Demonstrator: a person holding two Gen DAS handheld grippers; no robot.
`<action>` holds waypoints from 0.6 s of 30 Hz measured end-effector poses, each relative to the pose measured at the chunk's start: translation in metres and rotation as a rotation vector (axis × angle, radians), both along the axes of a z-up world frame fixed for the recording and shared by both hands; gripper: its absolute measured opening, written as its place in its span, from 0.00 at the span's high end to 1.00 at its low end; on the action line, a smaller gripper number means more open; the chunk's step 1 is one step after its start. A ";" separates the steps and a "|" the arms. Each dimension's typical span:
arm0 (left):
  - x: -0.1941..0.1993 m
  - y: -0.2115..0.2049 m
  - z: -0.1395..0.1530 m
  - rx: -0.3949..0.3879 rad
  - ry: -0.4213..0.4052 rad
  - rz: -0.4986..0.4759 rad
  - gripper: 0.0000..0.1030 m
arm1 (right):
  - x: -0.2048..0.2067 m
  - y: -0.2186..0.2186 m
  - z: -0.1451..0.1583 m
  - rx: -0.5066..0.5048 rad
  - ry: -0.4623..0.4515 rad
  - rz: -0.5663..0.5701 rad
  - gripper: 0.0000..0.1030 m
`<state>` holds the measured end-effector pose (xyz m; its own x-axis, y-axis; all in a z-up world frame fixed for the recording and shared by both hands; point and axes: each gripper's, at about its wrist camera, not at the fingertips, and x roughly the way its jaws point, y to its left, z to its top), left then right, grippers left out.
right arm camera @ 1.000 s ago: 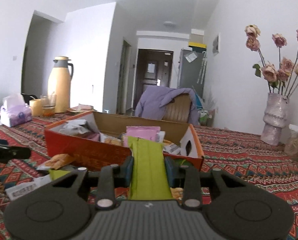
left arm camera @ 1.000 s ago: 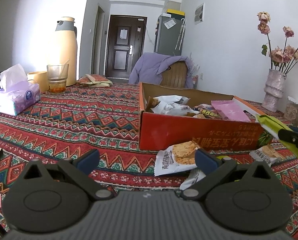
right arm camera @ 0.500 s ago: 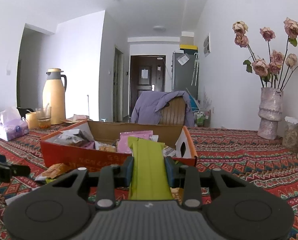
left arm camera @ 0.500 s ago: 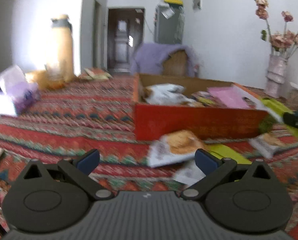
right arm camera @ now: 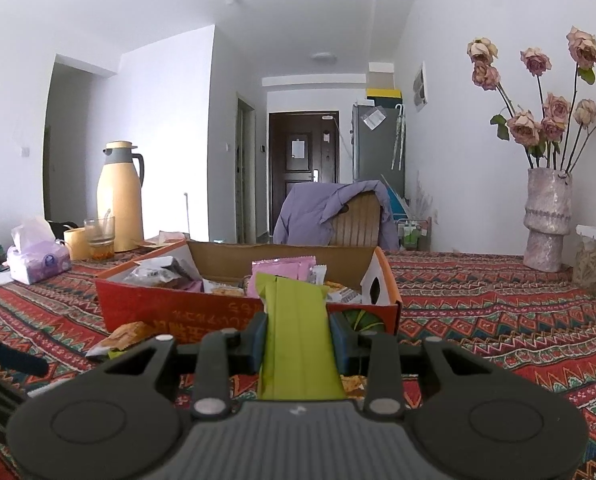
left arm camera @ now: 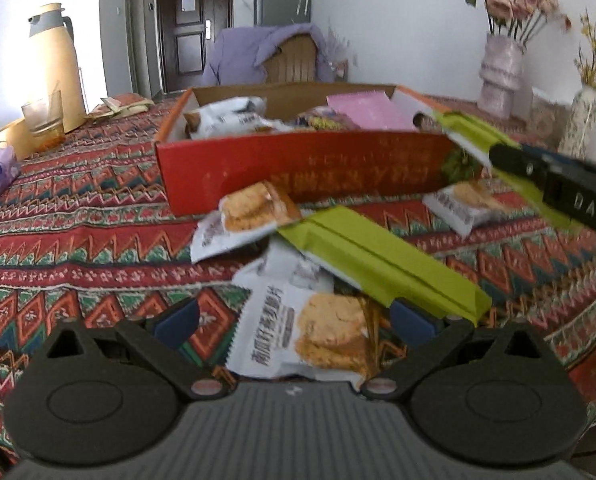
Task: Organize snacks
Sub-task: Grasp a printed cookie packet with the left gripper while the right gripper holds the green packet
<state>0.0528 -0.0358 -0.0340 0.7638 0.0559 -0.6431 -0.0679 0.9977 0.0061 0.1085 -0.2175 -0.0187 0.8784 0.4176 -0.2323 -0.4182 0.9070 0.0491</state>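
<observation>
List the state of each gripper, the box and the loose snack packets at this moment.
Left gripper: open, low over a cookie packet.
Right gripper: shut on a green packet.
Cardboard box: open-topped, holding snacks.
Second green packet: lying on the tablecloth, outside the box.

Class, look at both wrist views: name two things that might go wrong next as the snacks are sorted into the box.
1. The right tongs grip the green packet partway along, and it points at the red box wall, so it may catch the rim instead of dropping in.
2. The open left tongs straddle a cookie packet partly under another green packet; closing might pinch both or drag the pile.
</observation>
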 end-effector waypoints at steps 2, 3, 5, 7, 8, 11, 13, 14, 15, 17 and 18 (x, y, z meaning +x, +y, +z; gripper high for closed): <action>0.001 -0.002 -0.005 0.008 0.016 0.006 0.00 | -0.001 -0.001 0.000 0.002 0.001 0.003 0.68; 0.001 -0.001 -0.007 -0.003 0.026 0.007 0.05 | -0.002 -0.001 0.000 0.002 0.001 0.004 0.68; 0.000 0.000 -0.008 -0.007 0.023 0.013 0.14 | -0.004 -0.001 0.000 0.001 -0.002 0.006 0.68; -0.003 0.001 -0.005 -0.011 0.012 0.007 0.27 | -0.006 -0.001 0.000 0.000 -0.005 0.006 0.68; -0.004 0.001 -0.004 -0.018 0.010 0.005 0.29 | -0.007 -0.001 0.001 0.000 -0.005 0.006 0.68; -0.008 0.004 -0.003 -0.034 0.002 0.005 0.33 | -0.010 -0.002 0.001 0.001 -0.005 0.007 0.68; -0.011 0.004 0.000 -0.031 -0.015 0.005 0.42 | -0.012 -0.002 0.001 0.000 -0.006 0.008 0.68; -0.013 0.005 0.001 -0.033 -0.022 0.002 0.44 | -0.012 -0.001 0.002 -0.001 -0.005 0.008 0.68; -0.014 0.006 0.003 -0.039 -0.026 0.005 0.44 | -0.013 -0.001 0.002 -0.001 -0.005 0.009 0.68; -0.016 0.007 0.003 -0.038 -0.028 0.007 0.48 | -0.015 -0.001 0.003 -0.002 -0.008 0.010 0.68; -0.017 0.008 0.003 -0.043 -0.028 0.008 0.49 | -0.016 -0.001 0.004 -0.002 -0.010 0.010 0.68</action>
